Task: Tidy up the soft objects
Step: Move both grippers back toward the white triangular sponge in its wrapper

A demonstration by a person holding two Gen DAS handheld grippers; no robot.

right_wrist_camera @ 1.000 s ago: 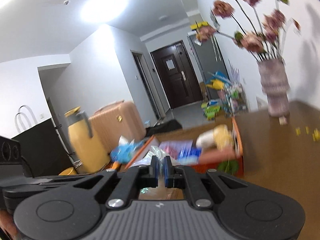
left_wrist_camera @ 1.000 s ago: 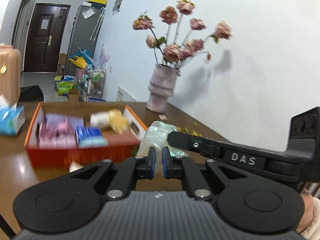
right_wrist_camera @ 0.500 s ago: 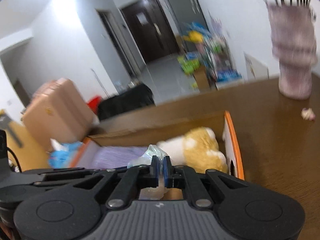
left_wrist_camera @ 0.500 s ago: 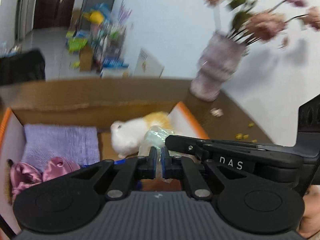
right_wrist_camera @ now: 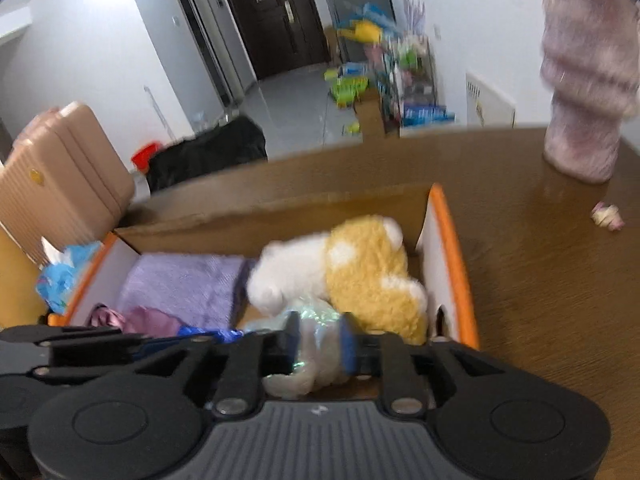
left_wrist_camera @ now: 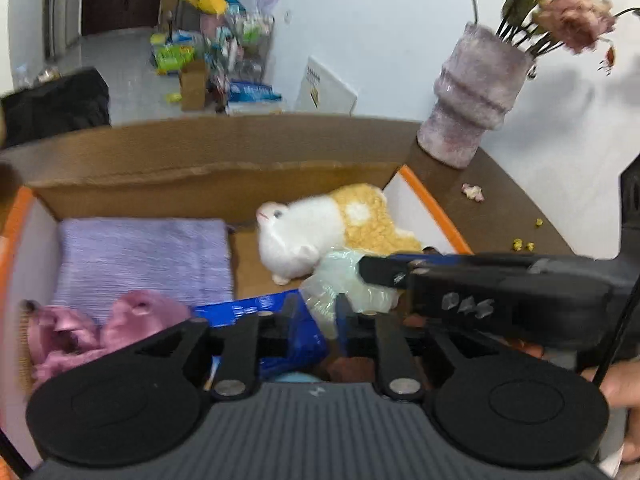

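An orange-rimmed cardboard box (left_wrist_camera: 436, 208) (right_wrist_camera: 452, 240) holds a folded purple cloth (left_wrist_camera: 140, 252) (right_wrist_camera: 184, 284), a white and yellow plush toy (left_wrist_camera: 328, 228) (right_wrist_camera: 352, 268), pink fabric (left_wrist_camera: 104, 328) and a blue packet (left_wrist_camera: 280, 320). A clear plastic-wrapped soft bundle (left_wrist_camera: 348, 288) (right_wrist_camera: 316, 344) lies in the box in front of the plush. My left gripper (left_wrist_camera: 316, 316) is open beside the bundle. My right gripper (right_wrist_camera: 318, 344) is open, its jaws on either side of the bundle.
The box stands on a brown table (right_wrist_camera: 560, 280). A mauve vase with dried flowers (left_wrist_camera: 476, 92) (right_wrist_camera: 588, 92) stands at the far right. A blue tissue pack (right_wrist_camera: 64, 276) lies left of the box. A beige suitcase (right_wrist_camera: 56, 184) stands beyond.
Both grippers moved forward and down over the box with the plastic bundle. Both jaws have opened and the bundle now rests in the box by the plush.
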